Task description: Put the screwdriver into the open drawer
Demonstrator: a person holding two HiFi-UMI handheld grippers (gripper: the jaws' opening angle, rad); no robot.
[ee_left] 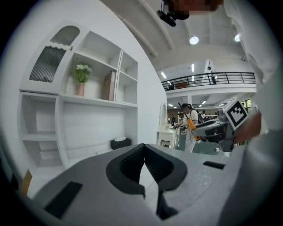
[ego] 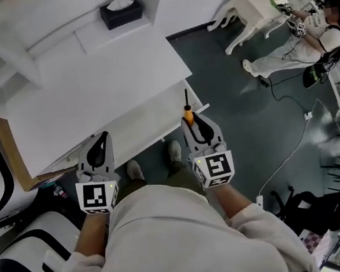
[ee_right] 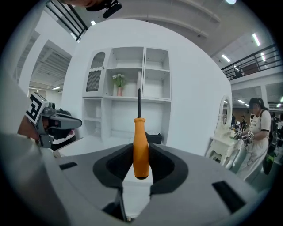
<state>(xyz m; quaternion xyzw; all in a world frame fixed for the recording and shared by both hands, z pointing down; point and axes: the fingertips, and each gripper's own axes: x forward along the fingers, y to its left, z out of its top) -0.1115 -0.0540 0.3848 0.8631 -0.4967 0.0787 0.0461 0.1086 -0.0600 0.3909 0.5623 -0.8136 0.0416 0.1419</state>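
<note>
The screwdriver point(ee_right: 141, 148) has an orange handle and a thin dark shaft. It stands upright between the pads of my right gripper point(ee_right: 141, 160), which is shut on the handle. From above, my right gripper point(ego: 192, 122) hovers at the front edge of the open drawer point(ego: 155, 123), a white tray sticking out under the white desk top point(ego: 96, 80), with the screwdriver point(ego: 187, 111) pointing over it. My left gripper point(ego: 100, 139) is at the drawer's left front, shut with nothing in it; its pads point(ee_left: 140, 161) meet at the tips.
A black tissue box point(ego: 121, 11) sits at the back of the desk. A white shelf unit point(ee_right: 128, 88) with a flower vase rises behind. A white vanity table point(ego: 257, 1) and a person point(ego: 308, 35) are at the right. Cardboard point(ego: 10, 155) leans by the desk's left end.
</note>
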